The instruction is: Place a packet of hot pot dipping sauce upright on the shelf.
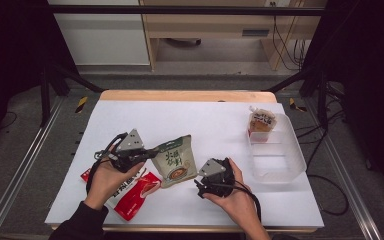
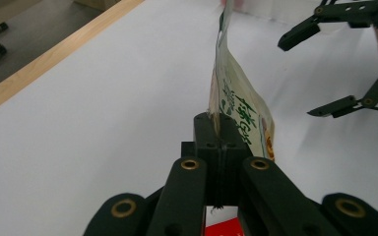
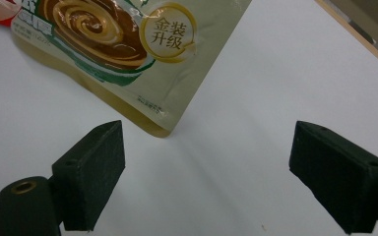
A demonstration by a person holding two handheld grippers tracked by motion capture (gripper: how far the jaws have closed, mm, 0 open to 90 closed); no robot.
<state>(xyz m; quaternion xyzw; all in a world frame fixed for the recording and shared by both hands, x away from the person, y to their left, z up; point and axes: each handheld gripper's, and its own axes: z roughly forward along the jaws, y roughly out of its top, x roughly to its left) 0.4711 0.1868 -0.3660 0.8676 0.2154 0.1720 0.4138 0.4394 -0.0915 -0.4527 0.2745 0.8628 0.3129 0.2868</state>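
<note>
A white table carries a clear plastic bin at its right edge, with a small sauce pouch standing in the bin's far compartment. Near the middle, a beige-green snack pouch is raised on its edge, pinched at its left edge by the left gripper, whose jaws are clamped tight on it. A red packet lies flat under that hand. The right gripper, just right of the snack pouch, stands wide open with nothing between its jaws.
</note>
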